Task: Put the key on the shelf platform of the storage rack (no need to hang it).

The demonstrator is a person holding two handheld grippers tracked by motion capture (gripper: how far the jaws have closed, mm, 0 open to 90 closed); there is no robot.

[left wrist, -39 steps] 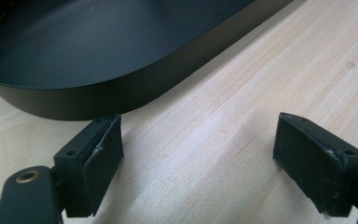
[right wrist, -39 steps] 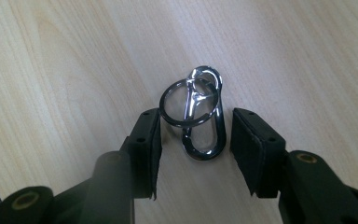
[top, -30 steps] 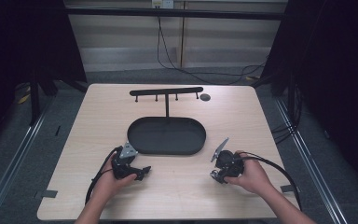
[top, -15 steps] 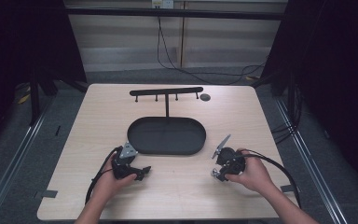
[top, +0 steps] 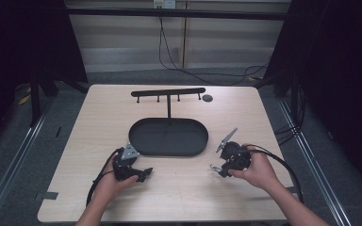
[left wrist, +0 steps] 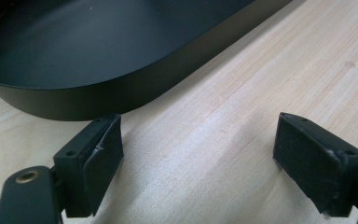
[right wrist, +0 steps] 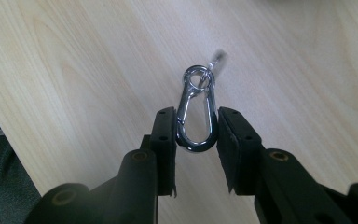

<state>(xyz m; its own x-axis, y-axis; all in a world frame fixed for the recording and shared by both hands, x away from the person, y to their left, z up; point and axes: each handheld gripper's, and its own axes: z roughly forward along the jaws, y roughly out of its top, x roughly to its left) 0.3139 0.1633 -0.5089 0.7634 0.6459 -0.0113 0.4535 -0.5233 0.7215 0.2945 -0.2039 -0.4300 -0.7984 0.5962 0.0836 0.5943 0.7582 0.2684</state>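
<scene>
My right claw (right wrist: 196,128) pinches a silver clip (right wrist: 196,116) by its wide lower loop, one jaw on each side, just above the wooden table (top: 179,188). My left claw (left wrist: 200,149) is spread and empty, low beside the black oval tray (top: 168,136). Beyond the tray stands a black rack (top: 168,92) with pegs. I judge the clip belongs on a peg, so I should keep a firm squeeze and keep the small ring from swinging.
</scene>
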